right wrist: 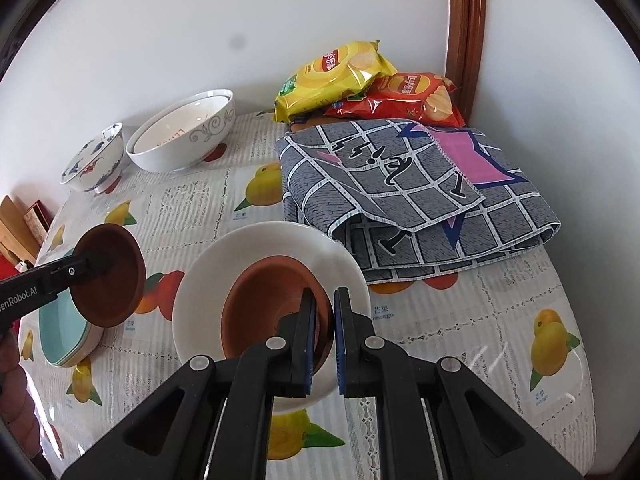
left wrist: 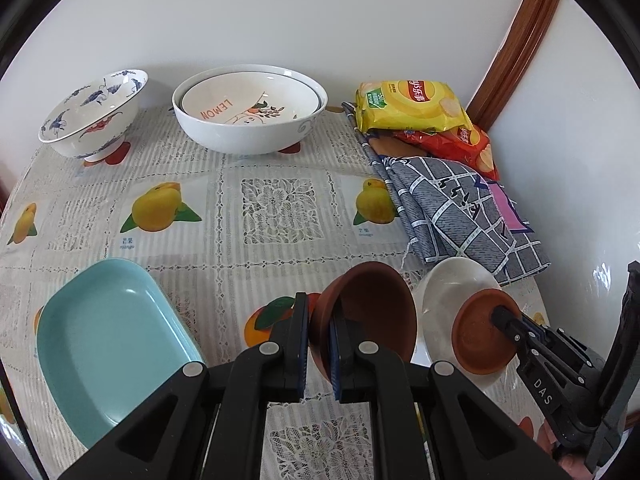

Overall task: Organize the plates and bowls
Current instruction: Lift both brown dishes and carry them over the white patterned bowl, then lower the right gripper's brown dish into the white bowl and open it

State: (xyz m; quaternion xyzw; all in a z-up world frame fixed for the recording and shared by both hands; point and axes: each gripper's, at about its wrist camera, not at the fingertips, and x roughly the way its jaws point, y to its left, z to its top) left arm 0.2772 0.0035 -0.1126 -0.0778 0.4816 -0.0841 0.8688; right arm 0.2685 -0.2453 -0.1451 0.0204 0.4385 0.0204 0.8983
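My left gripper [left wrist: 319, 344] is shut on the rim of a small brown bowl [left wrist: 372, 312] and holds it tilted above the table; it also shows in the right wrist view [right wrist: 110, 280]. My right gripper [right wrist: 325, 336] is shut on the rim of a second brown bowl [right wrist: 264, 300], which sits in a white plate [right wrist: 208, 280]. That pair shows in the left wrist view, the brown bowl [left wrist: 480, 340] and the white plate [left wrist: 452, 284]. A light blue rectangular dish [left wrist: 108, 344] lies at the left.
At the back stand a blue-patterned bowl [left wrist: 94, 114] and a large white bowl [left wrist: 250, 120] with a "LEMON" bowl [left wrist: 248, 100] nested in it. Chip bags [left wrist: 416, 106] and a folded grey checked cloth [left wrist: 460, 216] lie at the right by the wall.
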